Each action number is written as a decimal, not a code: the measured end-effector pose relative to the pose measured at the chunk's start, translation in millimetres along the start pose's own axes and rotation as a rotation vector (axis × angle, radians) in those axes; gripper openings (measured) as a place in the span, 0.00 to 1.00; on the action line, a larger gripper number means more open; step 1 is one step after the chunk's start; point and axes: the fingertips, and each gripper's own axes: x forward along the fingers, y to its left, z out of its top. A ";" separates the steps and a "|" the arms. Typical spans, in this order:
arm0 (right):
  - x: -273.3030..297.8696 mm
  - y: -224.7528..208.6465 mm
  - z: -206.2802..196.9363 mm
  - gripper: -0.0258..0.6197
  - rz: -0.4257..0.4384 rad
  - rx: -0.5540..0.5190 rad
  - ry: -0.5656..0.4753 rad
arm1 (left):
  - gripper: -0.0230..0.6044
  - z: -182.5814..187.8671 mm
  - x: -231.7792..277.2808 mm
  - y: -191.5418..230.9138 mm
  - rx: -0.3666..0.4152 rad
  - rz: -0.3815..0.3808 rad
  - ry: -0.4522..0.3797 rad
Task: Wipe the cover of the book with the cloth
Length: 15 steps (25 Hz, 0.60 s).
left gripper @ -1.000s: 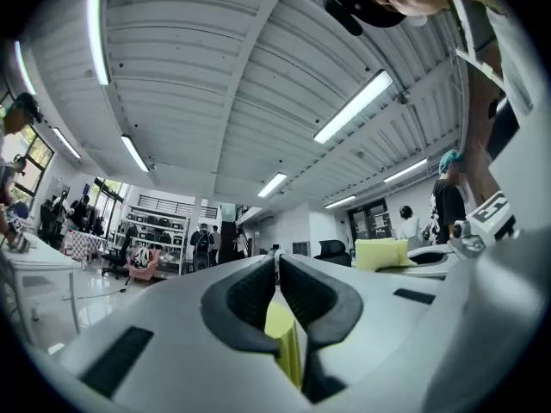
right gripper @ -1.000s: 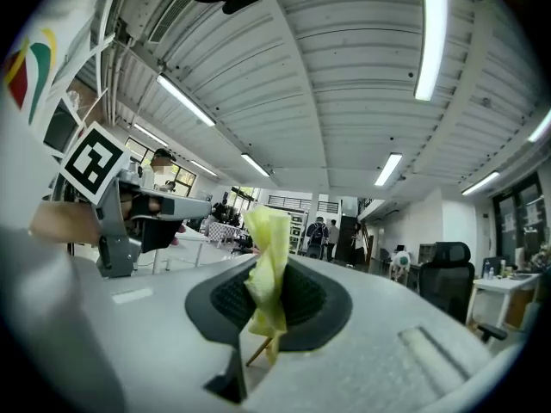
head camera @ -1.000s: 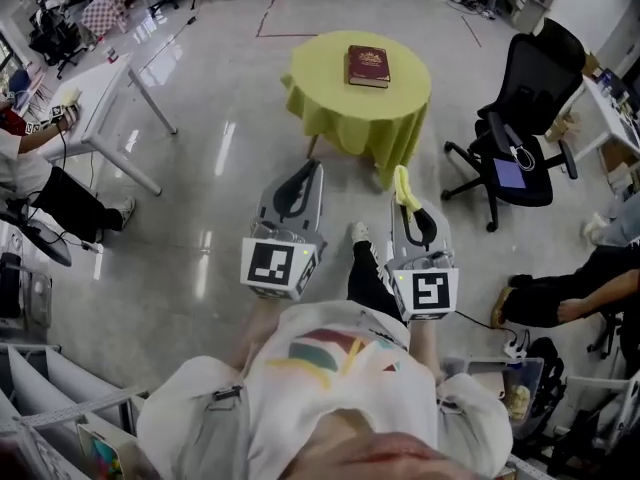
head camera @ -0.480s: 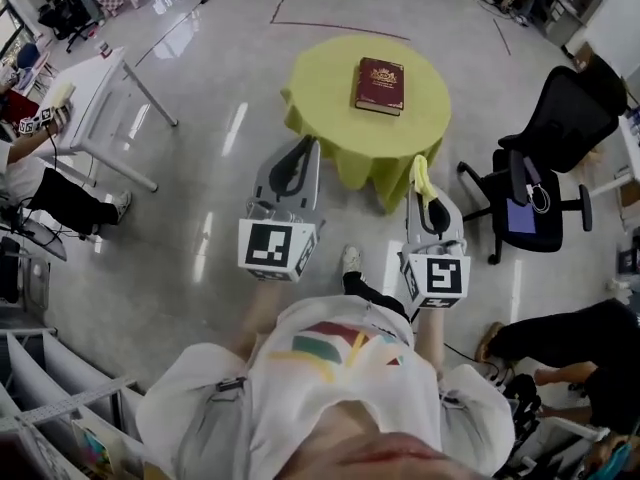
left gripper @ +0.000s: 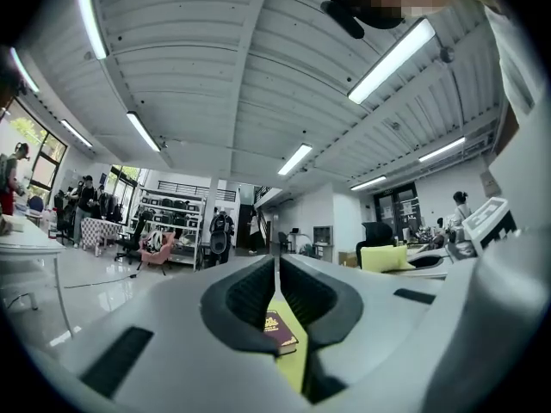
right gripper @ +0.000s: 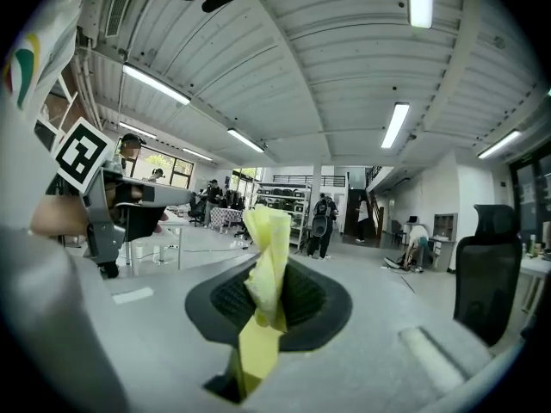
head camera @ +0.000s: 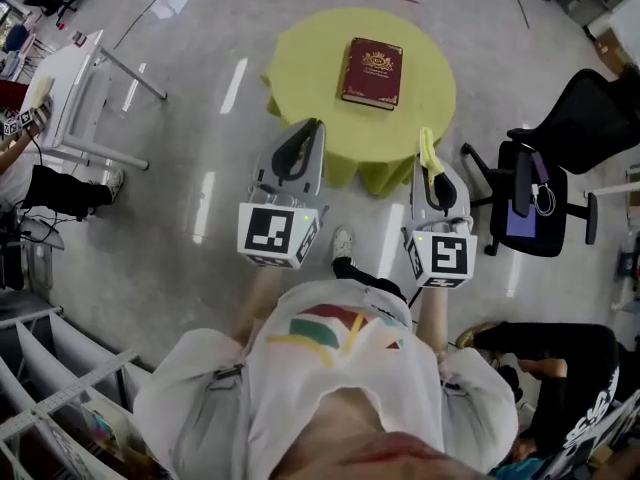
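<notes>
- The left gripper (head camera: 312, 128) is held with its jaws pressed together.
- The yellow cloth (right gripper: 265, 274) is clamped in the right gripper (head camera: 428, 140).
- The book (head camera: 372, 72) is laid closed on the round table (head camera: 300, 63), just beyond both grippers.
</notes>
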 end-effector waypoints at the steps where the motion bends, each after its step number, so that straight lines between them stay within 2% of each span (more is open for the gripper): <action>1: 9.0 -7.9 -0.4 0.09 0.002 0.003 -0.004 | 0.08 0.3 10.2 0.1 -0.008 0.000 -0.005; 5: 43.9 -34.0 3.5 0.09 0.013 -0.003 -0.026 | 0.08 1.6 44.8 2.5 -0.023 0.007 -0.016; 11: 72.9 -42.8 11.9 0.09 0.057 -0.011 -0.033 | 0.08 6.7 74.3 10.7 -0.041 0.023 0.006; 15: 92.0 -51.8 15.8 0.09 0.027 0.000 -0.020 | 0.08 2.6 100.1 25.1 -0.065 0.015 0.011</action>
